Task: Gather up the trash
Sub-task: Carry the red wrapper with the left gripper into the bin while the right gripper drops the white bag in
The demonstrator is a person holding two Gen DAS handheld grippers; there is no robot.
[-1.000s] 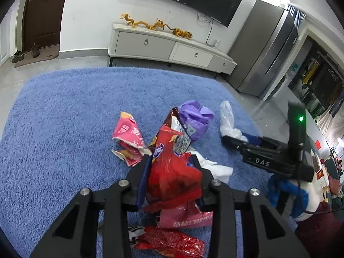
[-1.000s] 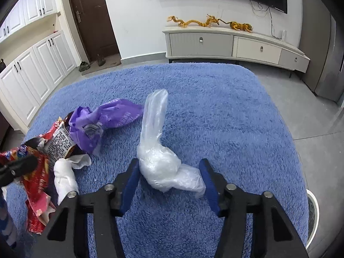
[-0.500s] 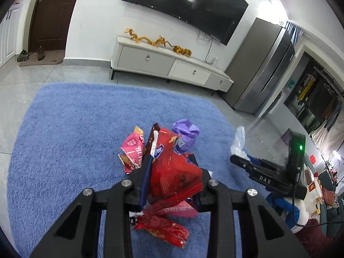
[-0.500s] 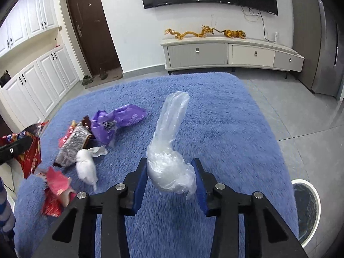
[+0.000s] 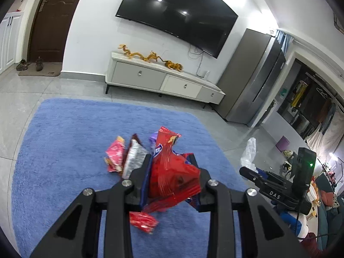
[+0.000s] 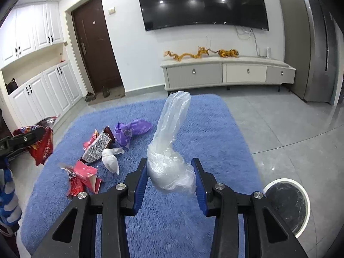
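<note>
My left tool [image 5: 172, 178] points slightly downward, its jaws clamped on a red snack wrapper [image 5: 169, 172]. My right tool [image 6: 171, 178], angled down too, pinches a clear plastic bag [image 6: 169, 150] between its blue pads [image 6: 139, 185].

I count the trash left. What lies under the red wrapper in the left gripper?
Under the red wrapper the blue rug shows, with a small red wrapper on it. The left gripper covers the rest.

Two tools were in view, the left tool [image 5: 172, 176] clamping one red wrapper [image 5: 172, 172] and the right tool [image 6: 169, 178] one clear plastic bag [image 6: 169, 150], while left of the right tool five pieces lay on one blue rug [image 6: 215, 129]: one purple bag [image 6: 133, 129], one silver wrapper [image 6: 96, 148], one white wad [image 6: 110, 161], two pink-red wrappers [image 6: 85, 176].
</note>
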